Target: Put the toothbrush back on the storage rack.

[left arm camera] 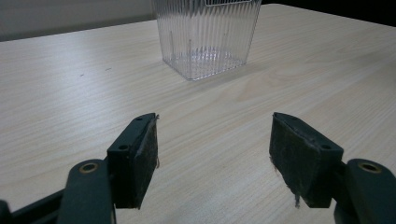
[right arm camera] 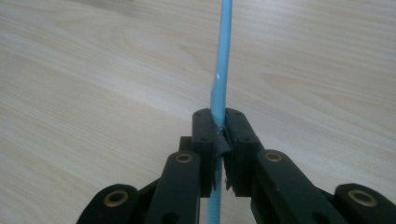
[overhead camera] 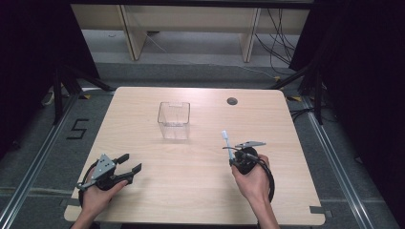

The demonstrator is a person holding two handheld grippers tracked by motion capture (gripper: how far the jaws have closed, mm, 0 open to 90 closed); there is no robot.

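Floor marking "5" [overhead camera: 77, 129] beside table [overhead camera: 143, 191]

Your table [overhead camera: 191, 191] is pale wood-grain laminate with a smooth, matt top, and the box [overhead camera: 174, 120] standing on it is clear, glossy plastic with fine vertical ribs on its walls. Your left gripper [left arm camera: 212, 140] has matt black plastic jaws faced with rough, dark, felt-like pads [left arm camera: 299, 156] fraying at the edges, with brass-coloured rings at the pivots. In your right gripper [right arm camera: 219, 135], of the same matt black plastic, you hold a toothbrush [right arm camera: 219, 79] whose light blue plastic handle looks smooth and slightly shiny.
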